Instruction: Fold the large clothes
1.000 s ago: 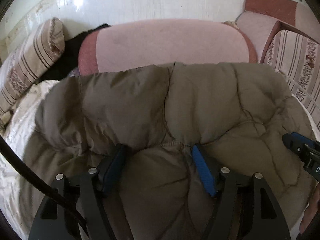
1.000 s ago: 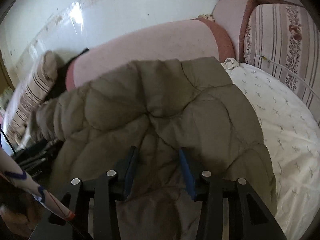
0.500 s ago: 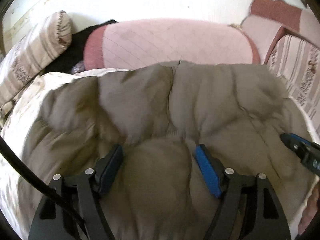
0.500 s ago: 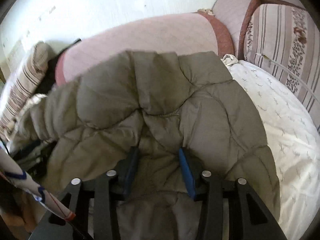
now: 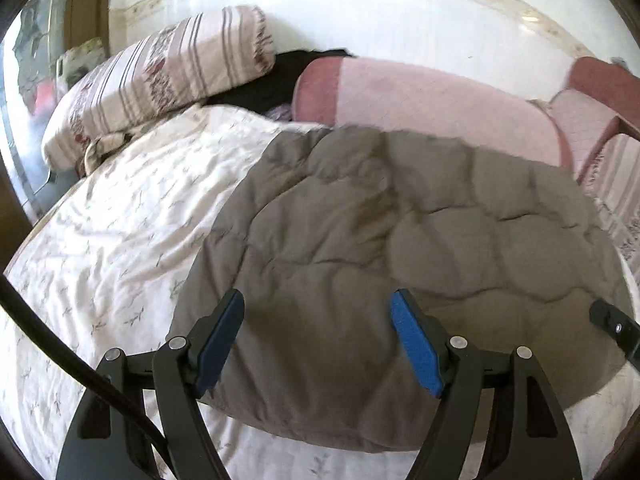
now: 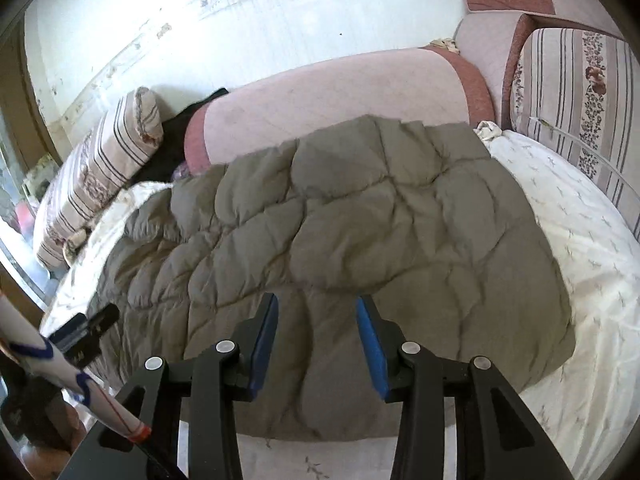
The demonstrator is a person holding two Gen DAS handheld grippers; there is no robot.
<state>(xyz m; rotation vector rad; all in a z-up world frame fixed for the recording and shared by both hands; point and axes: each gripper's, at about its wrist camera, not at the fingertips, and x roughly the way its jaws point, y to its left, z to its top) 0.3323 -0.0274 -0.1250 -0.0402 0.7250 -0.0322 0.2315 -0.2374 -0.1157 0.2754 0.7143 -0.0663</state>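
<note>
Left claw (image 5: 318, 344): jaws spread wide, holding nothing, poised over the near edge of the jacket (image 5: 400, 248).
Right claw (image 6: 318, 344): jaws apart, empty, above the jacket's (image 6: 352, 232) near edge; contact unclear.
Jacket: grey-brown, quilted, puffy, folded into a rough rectangle, flat on the bed (image 5: 120, 232).
Bed: white printed sheet; pink bolster (image 6: 328, 96) just behind the jacket; striped pillow (image 5: 160, 76) at far left.
Hidden: sleeves, collar and front not visible; far edge blurred.

Both wrist views look forward and down from close above the bed's (image 5: 100, 248) near edge toward the wall. The left sits further left; both share the grey quilted coat (image 5: 400, 240) and pink bolster (image 6: 320, 100).
</note>
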